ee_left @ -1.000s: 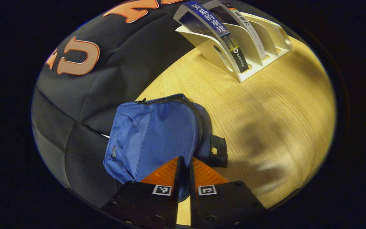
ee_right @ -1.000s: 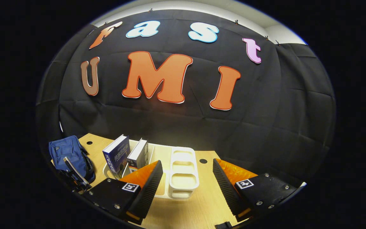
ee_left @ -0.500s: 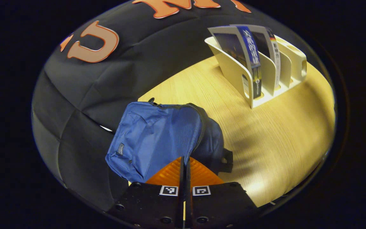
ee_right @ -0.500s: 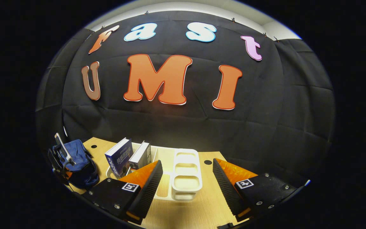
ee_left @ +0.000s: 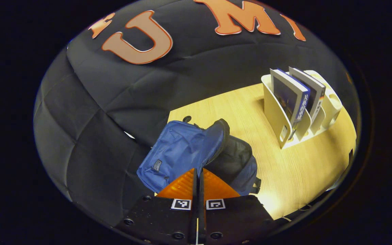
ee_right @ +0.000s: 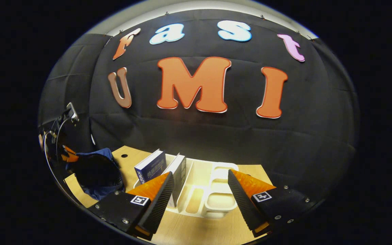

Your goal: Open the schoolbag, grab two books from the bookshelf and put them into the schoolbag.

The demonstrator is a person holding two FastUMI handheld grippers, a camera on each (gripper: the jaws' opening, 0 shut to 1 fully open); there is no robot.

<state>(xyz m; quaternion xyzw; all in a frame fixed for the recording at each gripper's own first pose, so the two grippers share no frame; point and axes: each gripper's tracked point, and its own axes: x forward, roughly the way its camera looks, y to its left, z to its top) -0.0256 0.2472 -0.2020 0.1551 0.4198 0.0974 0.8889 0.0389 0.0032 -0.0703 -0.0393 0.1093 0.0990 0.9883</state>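
A blue schoolbag lies on the wooden table near the black wall. My left gripper is shut on the zipper edge of its front flap and holds the flap raised, so the dark inside shows. Two books stand tilted in a cream rack to the right. In the right gripper view, my right gripper hangs open and holds nothing, above the table in front of the rack and its books. The opened schoolbag sits far left with the left gripper over it.
The rack's right-hand slots hold no books. Bare tabletop lies under the right gripper. The black cloth wall stands close behind the bag and the rack. A small round hole sits in the table near the bag.
My left gripper closed on the bag's zipper edge and pulled the flap up and open, exposing the dark inside. The right gripper stayed open and shifted slightly left relative to the rack.
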